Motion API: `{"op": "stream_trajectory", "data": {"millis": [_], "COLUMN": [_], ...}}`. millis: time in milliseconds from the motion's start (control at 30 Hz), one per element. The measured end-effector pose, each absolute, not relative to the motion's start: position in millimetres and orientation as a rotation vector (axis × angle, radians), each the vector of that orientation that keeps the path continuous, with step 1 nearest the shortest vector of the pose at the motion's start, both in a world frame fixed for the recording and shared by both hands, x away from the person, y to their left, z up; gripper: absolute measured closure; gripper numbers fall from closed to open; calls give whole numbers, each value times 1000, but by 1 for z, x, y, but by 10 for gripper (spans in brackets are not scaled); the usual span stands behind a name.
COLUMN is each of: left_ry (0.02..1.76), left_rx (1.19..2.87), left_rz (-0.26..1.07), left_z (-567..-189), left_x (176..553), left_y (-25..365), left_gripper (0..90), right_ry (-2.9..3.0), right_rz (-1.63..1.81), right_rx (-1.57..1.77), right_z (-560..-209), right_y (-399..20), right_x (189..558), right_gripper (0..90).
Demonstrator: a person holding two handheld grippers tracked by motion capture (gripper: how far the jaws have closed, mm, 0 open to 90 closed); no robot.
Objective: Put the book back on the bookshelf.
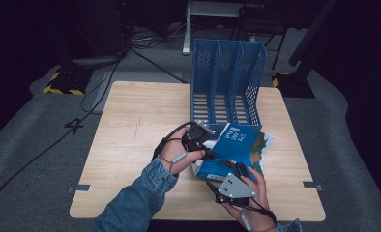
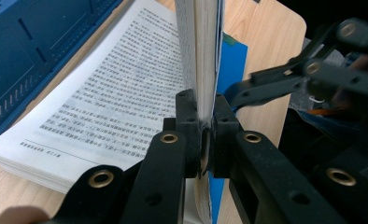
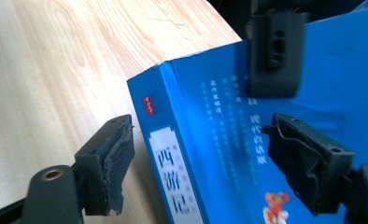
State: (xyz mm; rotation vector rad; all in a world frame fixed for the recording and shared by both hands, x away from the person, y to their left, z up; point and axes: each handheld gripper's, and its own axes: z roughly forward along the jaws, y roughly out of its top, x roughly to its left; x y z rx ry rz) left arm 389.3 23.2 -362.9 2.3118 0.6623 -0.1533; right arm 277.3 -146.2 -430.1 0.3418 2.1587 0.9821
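Note:
A blue-covered book (image 1: 244,142) lies on the wooden table (image 1: 140,121) in front of the blue file rack (image 1: 227,82). In the left gripper view my left gripper (image 2: 204,109) is shut on the front cover and a thin sheaf of pages, which stand upright. Beside them a page of printed text (image 2: 116,84) lies open. My right gripper (image 3: 203,137) is open, its two jaws on either side of the book's spine (image 3: 173,154) without touching it. In the high view the left gripper (image 1: 212,153) is at the book's left edge and the right gripper (image 1: 239,170) at its near edge.
The rack has three upright slots and stands at the table's far side, just behind the book; its wall (image 2: 28,42) is close by in the left gripper view. Bare wood (image 3: 56,70) lies left of the book. Cables and stands are on the floor beyond.

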Motion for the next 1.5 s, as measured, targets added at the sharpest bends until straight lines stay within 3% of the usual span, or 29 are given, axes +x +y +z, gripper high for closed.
{"op": "stream_trajectory", "data": {"millis": [267, 467, 667, 1500], "left_ry": [697, 724, 728, 833], "left_rx": [2311, 2297, 2288, 2289], "left_rz": [-137, -139, -161, -169], "left_z": [-367, -369, -370, -387], "left_x": [389, 393, 393, 400], "left_y": [24, 26, 25, 23], "left_gripper": [855, 855, 854, 848], "right_ry": [2105, 2031, 1962, 1932], "right_rz": [919, 816, 722, 573], "right_rx": [310, 256, 353, 364], "right_z": [-450, -462, -478, -496], "right_y": [-127, -118, -126, -122], "right_x": [283, 284, 298, 325], "right_gripper": [142, 131, 6, 0]}}
